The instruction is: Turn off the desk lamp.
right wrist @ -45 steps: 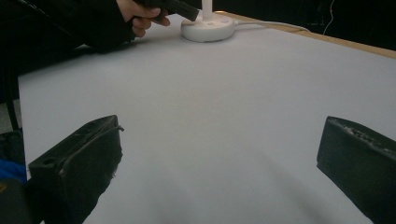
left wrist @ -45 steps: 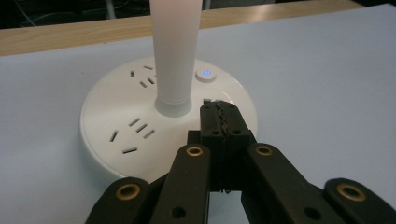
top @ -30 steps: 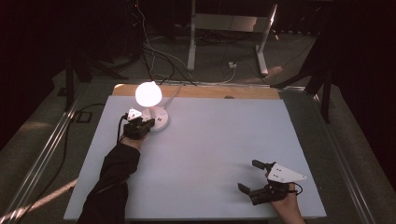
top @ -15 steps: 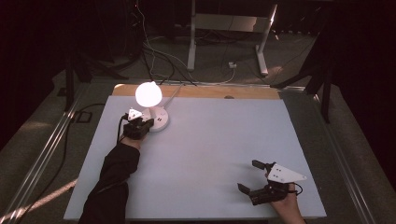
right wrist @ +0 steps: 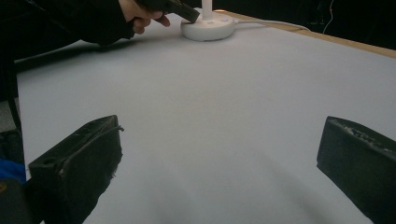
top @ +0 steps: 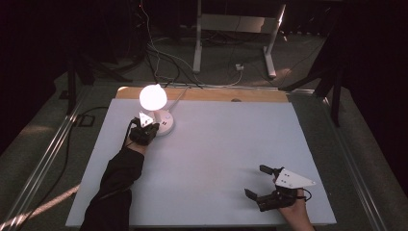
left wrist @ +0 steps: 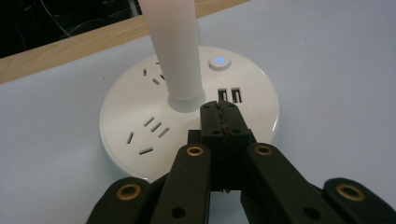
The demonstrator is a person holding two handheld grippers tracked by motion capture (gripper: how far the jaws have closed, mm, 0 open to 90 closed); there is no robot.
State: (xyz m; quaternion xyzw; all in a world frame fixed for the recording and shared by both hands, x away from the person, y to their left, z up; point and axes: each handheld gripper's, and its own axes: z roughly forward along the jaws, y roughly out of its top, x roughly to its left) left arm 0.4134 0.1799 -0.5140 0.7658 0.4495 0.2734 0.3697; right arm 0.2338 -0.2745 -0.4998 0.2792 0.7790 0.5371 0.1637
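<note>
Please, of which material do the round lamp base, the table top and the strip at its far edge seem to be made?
Lamp base: probably moulded plastic, glossy white, since it carries soft reflections and sharply cut socket slots. Table top: a matte pale grey sheet, perhaps laminate or a mat; no glare, so it remains uncertain. Far edge strip: looks like bare wood, tan with faint grain.

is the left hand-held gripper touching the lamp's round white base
Cannot tell. In the left gripper view the shut left hand-held gripper sits over the round white lamp base beside the pole; no contact or gap shows plainly.

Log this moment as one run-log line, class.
left gripper: shut, over round white lamp base | right gripper: open, idle | lamp: lit
</note>
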